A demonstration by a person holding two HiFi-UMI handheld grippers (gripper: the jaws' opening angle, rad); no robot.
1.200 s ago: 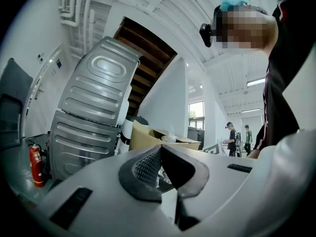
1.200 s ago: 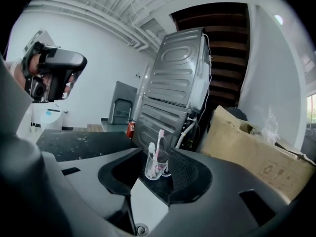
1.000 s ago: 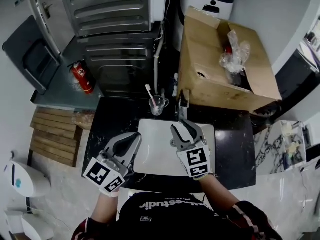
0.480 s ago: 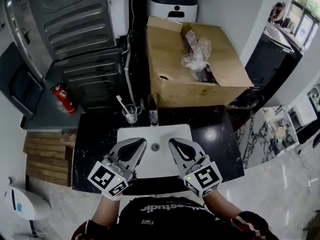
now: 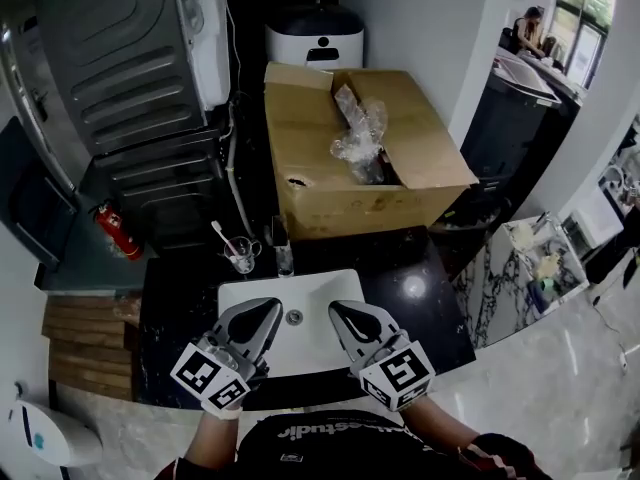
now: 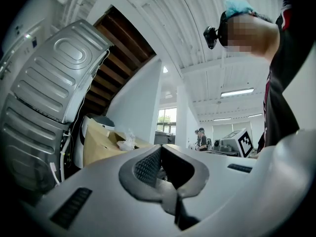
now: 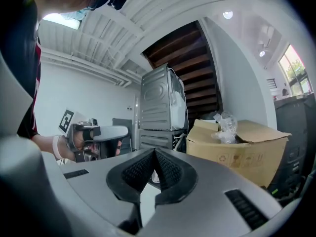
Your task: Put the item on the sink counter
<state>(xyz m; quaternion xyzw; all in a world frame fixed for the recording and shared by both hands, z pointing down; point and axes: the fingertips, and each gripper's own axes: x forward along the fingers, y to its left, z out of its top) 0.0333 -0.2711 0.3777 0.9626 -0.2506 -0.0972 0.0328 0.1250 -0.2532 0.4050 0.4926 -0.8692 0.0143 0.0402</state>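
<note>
Both tools are shut and empty. The left gripper (image 5: 270,308) has its ribbed pads (image 6: 146,167) meeting at the tips with nothing between them, and the right gripper (image 5: 338,311) has its pads (image 7: 170,171) closed tip to tip in the same way. Around them is a utility corner with a pale stone floor (image 5: 560,388) and a big grey washing machine (image 5: 110,58) at the far left. An open cardboard box (image 5: 340,203) stands at the far side, its near face right behind the black sink counter (image 5: 430,298). A white bin with a black top (image 5: 313,38) stands beyond the box. A white basin (image 5: 300,346) is set into the counter, with a faucet (image 5: 283,256) at its far rim. A glass cup holding a toothbrush (image 5: 240,256) stands just left of the faucet. A red fire extinguisher (image 5: 115,230) and a wooden pallet (image 5: 85,353) lie on the left, down at floor level. The item, a clear plastic-wrapped bundle (image 5: 358,133), sits inside the box, well apart from both grippers and not on the counter. Both grippers hang side by side over the near half of the basin, left and right of the drain (image 5: 293,317). Their jaws point away toward the faucet and lean slightly toward each other, and their marker cubes sit at the near end above the counter's near edge.
</note>
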